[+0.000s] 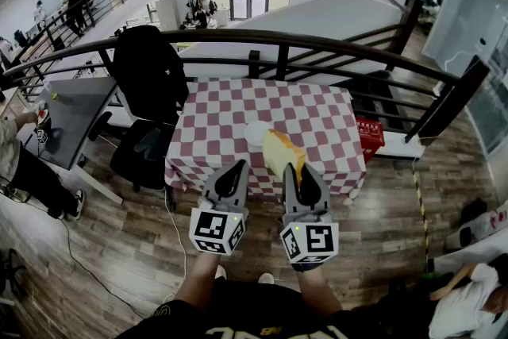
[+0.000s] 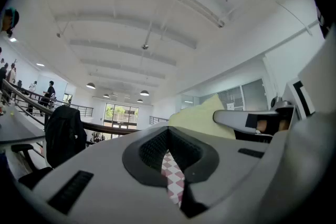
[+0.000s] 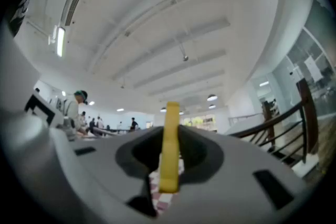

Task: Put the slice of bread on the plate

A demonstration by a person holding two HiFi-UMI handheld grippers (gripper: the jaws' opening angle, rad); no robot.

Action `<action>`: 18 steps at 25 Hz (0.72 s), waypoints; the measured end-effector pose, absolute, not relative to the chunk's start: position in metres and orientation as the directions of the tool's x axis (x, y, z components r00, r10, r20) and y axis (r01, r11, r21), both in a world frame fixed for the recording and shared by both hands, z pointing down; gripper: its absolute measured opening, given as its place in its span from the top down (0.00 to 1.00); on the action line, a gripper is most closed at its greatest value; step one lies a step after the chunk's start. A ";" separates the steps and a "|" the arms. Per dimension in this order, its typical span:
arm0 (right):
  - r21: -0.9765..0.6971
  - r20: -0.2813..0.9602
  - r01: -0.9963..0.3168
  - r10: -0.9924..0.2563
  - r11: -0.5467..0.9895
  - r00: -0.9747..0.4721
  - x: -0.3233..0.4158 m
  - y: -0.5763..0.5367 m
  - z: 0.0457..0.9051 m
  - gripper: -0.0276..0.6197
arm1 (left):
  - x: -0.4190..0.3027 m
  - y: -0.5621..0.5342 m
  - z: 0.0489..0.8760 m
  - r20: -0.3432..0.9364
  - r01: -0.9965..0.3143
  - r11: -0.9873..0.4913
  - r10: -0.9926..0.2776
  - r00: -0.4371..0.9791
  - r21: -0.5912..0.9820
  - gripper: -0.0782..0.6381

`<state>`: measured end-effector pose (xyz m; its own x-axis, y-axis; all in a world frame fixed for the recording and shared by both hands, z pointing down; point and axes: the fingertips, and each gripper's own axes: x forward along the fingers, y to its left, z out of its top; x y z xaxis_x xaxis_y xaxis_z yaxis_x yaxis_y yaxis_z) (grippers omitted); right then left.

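Observation:
A slice of bread (image 1: 282, 152), pale yellow with a tan crust, stands upright in my right gripper (image 1: 298, 171), which is shut on its lower edge. It hangs above the near edge of the table with the red-and-white checked cloth (image 1: 317, 119). A white plate (image 1: 255, 131) lies on the cloth just beyond the bread and is partly hidden by it. In the right gripper view the bread (image 3: 169, 149) shows edge-on between the jaws. My left gripper (image 1: 236, 169) floats beside it, shut and empty. The left gripper view shows the bread (image 2: 202, 118) to the right.
A black chair draped with a dark jacket (image 1: 147, 79) stands left of the table, beside a grey desk (image 1: 71, 111). A dark curved railing (image 1: 317, 44) runs behind the table. A red box (image 1: 369, 135) sits at its right side. People sit at the far left and the bottom right.

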<state>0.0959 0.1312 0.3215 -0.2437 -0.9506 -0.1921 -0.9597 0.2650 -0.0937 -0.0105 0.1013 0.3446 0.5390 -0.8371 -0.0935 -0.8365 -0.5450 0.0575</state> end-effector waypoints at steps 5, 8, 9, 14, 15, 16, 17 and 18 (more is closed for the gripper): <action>-0.098 -0.184 -0.953 -0.946 0.287 -0.266 0.113 0.147 0.329 0.82 | 0.017 0.122 0.353 -0.086 -0.836 -0.545 -0.838 0.539 0.063 0.87; -0.126 -0.171 -0.950 -0.949 0.287 -0.264 0.123 0.152 0.341 0.82 | 0.028 0.135 0.363 -0.068 -0.839 -0.543 -0.839 0.539 0.048 0.87; -0.139 -0.162 -0.947 -0.950 0.289 -0.267 0.125 0.152 0.347 0.82 | 0.030 0.137 0.367 -0.058 -0.842 -0.538 -0.842 0.536 0.045 0.87; -0.154 -0.151 -0.934 -0.942 0.321 -0.299 0.121 0.156 0.353 0.81 | 0.033 0.138 0.373 -0.037 -0.849 -0.526 -0.851 0.524 0.051 0.87; -0.150 -0.158 -0.934 -0.940 0.324 -0.301 0.122 0.155 0.352 0.82 | 0.036 0.137 0.373 -0.036 -0.847 -0.529 -0.848 0.528 0.047 0.87; -0.148 -0.163 -0.934 -0.939 0.326 -0.302 0.124 0.153 0.351 0.81 | 0.038 0.136 0.375 -0.035 -0.845 -0.532 -0.847 0.531 0.044 0.87; -0.150 -0.166 -0.933 -0.939 0.326 -0.301 0.125 0.151 0.352 0.82 | 0.041 0.134 0.376 -0.034 -0.844 -0.534 -0.845 0.533 0.043 0.87; -0.155 -0.163 -0.933 -0.940 0.323 -0.299 0.126 0.147 0.354 0.82 | 0.042 0.131 0.378 -0.032 -0.844 -0.535 -0.845 0.534 0.043 0.87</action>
